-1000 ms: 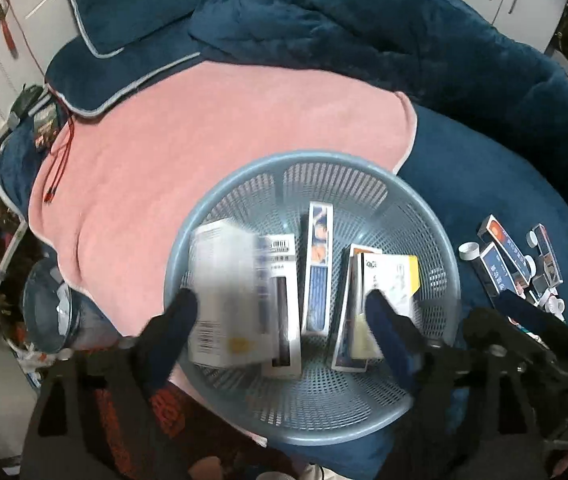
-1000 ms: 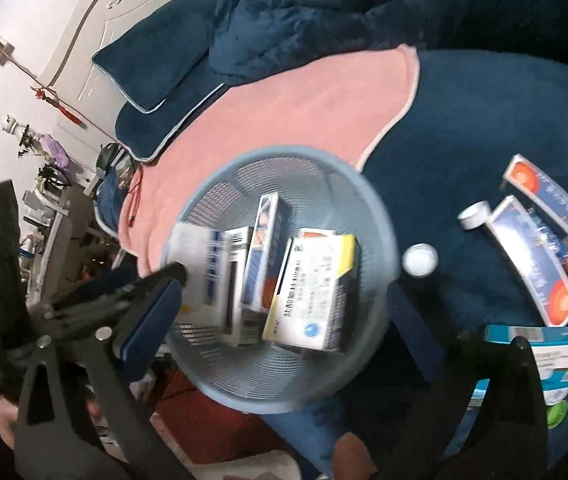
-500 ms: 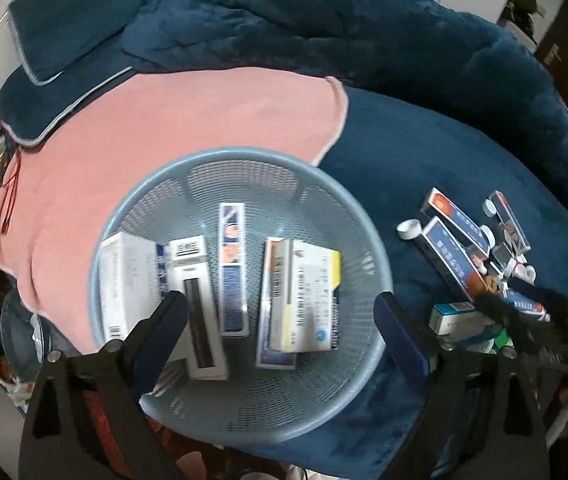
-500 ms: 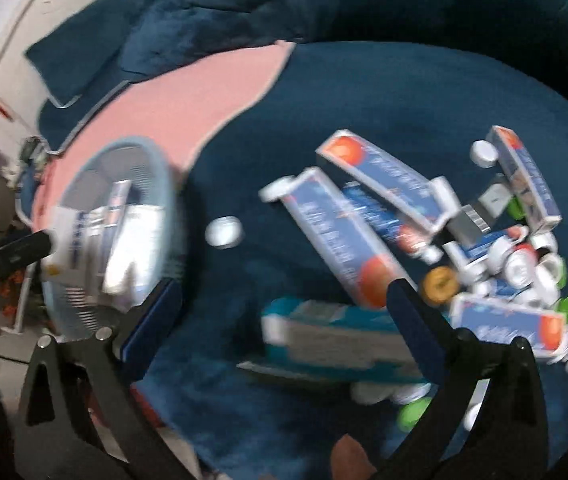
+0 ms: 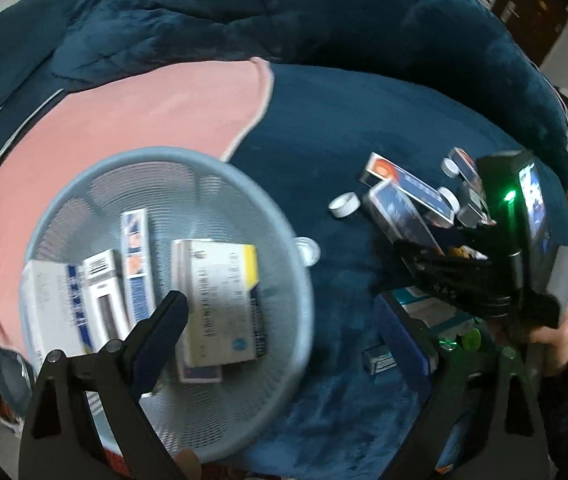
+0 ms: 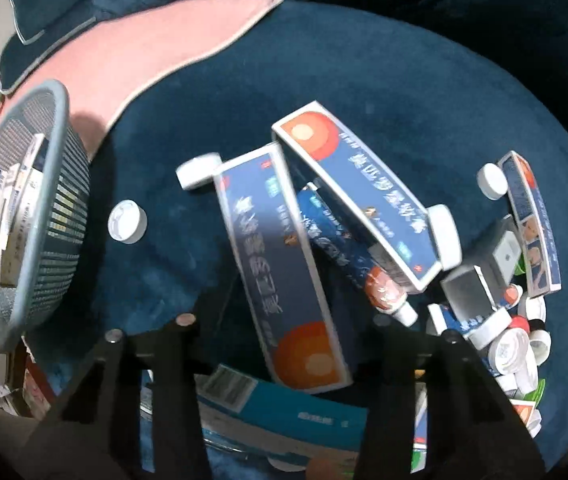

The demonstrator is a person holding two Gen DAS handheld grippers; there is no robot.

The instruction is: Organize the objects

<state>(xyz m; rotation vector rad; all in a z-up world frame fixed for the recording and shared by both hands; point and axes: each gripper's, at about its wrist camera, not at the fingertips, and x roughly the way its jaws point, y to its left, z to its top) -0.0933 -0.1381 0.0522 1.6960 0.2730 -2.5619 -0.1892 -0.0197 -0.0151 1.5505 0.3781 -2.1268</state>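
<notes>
A grey-blue mesh basket (image 5: pixel 123 160) holds several medicine boxes, among them a white one with a yellow end (image 5: pixel 219 300). My left gripper (image 5: pixel 284 332) hangs open over the basket's right rim with nothing between its fingers. To the right lies a heap of blue boxes with orange circles (image 6: pixel 279 264), tubes and white caps (image 6: pixel 127 222). My right gripper (image 6: pixel 284 344) points down into that heap and its jaws are closing. A teal box (image 6: pixel 284 412) fills the gap between them and meets both fingers. The basket (image 6: pixel 63 208) stands at the left edge of the right wrist view.
Everything rests on a dark blue plush blanket (image 5: pixel 364 120) with a pink towel (image 5: pixel 123 112) under the basket's far side. A person's hand (image 5: pixel 556 340) holds the right tool. Small bottles and caps (image 6: pixel 504 344) crowd the heap's right end.
Both views swung right, away from the basket. The right gripper dropped onto the heap and its jaws narrowed around the teal box. The left gripper stayed open.
</notes>
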